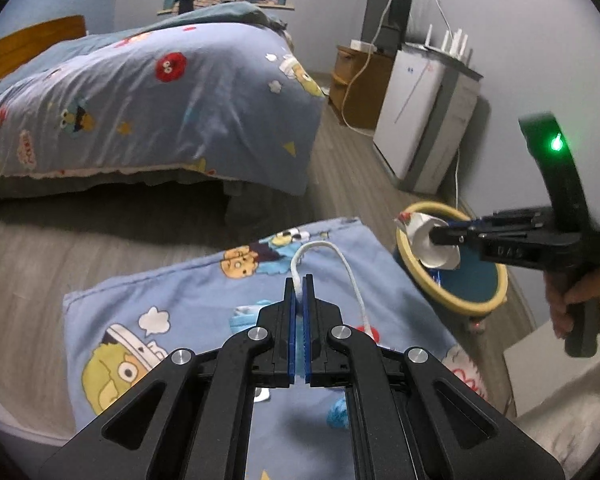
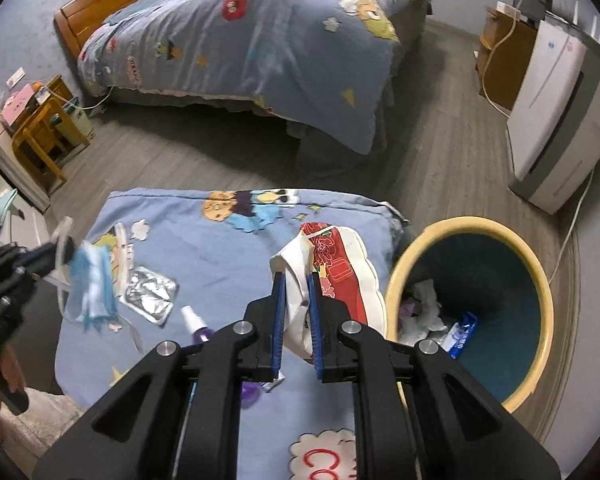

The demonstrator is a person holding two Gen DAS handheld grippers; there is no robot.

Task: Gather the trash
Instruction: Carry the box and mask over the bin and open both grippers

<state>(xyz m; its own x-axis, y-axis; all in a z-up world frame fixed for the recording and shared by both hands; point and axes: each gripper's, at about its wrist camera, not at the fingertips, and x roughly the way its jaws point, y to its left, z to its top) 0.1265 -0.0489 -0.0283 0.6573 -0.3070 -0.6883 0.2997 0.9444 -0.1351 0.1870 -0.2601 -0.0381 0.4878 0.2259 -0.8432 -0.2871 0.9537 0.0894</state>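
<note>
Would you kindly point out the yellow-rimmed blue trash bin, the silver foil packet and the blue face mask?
Yellow-rimmed blue trash bin [image 2: 538, 280]: right wrist view, rim.
Silver foil packet [image 2: 150, 294]: right wrist view, middle.
Blue face mask [image 2: 94, 288]: right wrist view, pleated middle.

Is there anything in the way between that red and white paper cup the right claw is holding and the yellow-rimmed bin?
Nothing visible. The right gripper is shut on the flattened paper cup, and the trash bin stands open just to its right beside the cushion. Only tissues and a blue wrapper lie at the bottom.
</note>
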